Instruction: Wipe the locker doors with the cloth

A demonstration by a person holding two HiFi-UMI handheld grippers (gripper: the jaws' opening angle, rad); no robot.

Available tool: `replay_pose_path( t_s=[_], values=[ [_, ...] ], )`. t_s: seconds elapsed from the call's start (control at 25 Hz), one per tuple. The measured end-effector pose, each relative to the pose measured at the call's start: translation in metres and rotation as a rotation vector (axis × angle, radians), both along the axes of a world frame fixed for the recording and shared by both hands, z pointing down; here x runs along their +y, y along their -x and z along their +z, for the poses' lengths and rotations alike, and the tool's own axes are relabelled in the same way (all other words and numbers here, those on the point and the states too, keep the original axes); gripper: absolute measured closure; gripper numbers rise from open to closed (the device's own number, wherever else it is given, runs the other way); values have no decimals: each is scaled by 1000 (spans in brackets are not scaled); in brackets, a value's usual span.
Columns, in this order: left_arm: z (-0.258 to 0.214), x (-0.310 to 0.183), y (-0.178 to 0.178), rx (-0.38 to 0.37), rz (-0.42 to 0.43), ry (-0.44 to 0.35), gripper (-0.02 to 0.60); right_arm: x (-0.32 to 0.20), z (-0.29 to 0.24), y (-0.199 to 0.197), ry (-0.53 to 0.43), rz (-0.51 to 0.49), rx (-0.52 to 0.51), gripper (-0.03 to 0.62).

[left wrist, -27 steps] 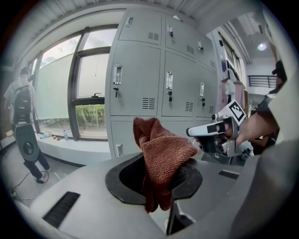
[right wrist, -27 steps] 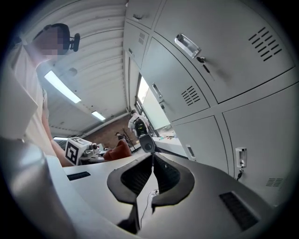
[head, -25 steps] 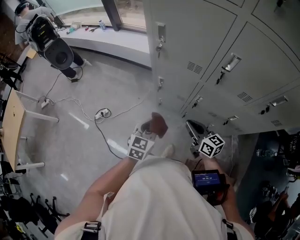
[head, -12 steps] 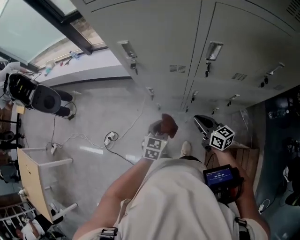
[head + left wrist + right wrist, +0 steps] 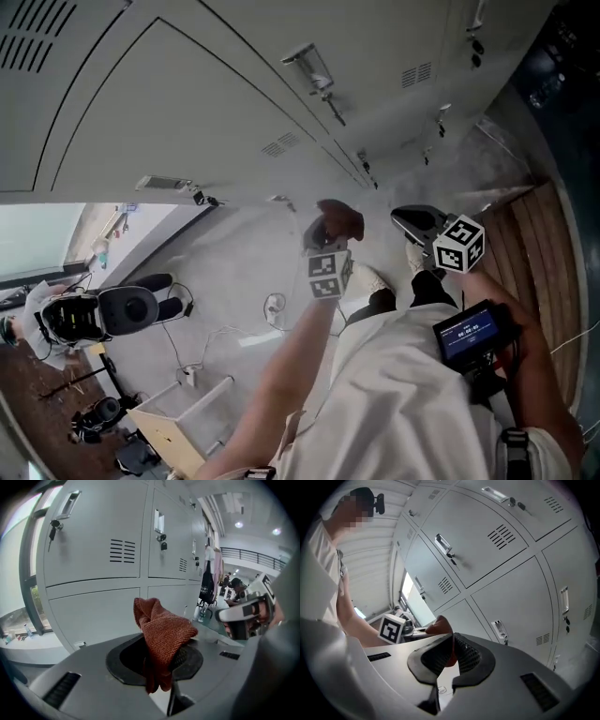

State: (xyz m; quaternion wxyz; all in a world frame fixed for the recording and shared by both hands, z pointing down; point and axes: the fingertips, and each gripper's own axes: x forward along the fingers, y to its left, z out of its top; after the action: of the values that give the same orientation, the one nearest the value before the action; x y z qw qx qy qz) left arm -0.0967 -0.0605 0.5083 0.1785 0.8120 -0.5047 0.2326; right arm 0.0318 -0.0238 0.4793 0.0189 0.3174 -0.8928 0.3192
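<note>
My left gripper (image 5: pixel 161 657) clamps the rust-red cloth (image 5: pixel 163 629) near but clear of the locker doors (image 5: pixel 93 569), and my right gripper (image 5: pixel 453 656) is pinched together on nothing, so all the wiping seems left to do, though door smears would hardly show.

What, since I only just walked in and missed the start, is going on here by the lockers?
A person stands facing grey lockers with a gripper in each hand. The left gripper is shut on a rust-red cloth, held toward them but seemingly not touching. The right gripper is empty, its fingers together.
</note>
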Motion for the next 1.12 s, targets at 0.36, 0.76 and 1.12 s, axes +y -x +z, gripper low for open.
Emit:
replay_pose_path(
  t_s=[0.36, 0.76, 1.12],
  values=[
    [-13, -84, -10, -49, -3, -104, 505, 10, 24, -14, 59, 35, -12, 574],
    [-12, -128, -27, -18, -102, -59, 505, 32, 30, -13, 89, 5, 2, 574],
    [-7, -109, 87, -120, -259, -72, 505, 20, 32, 9, 88, -35, 17, 574]
  ],
)
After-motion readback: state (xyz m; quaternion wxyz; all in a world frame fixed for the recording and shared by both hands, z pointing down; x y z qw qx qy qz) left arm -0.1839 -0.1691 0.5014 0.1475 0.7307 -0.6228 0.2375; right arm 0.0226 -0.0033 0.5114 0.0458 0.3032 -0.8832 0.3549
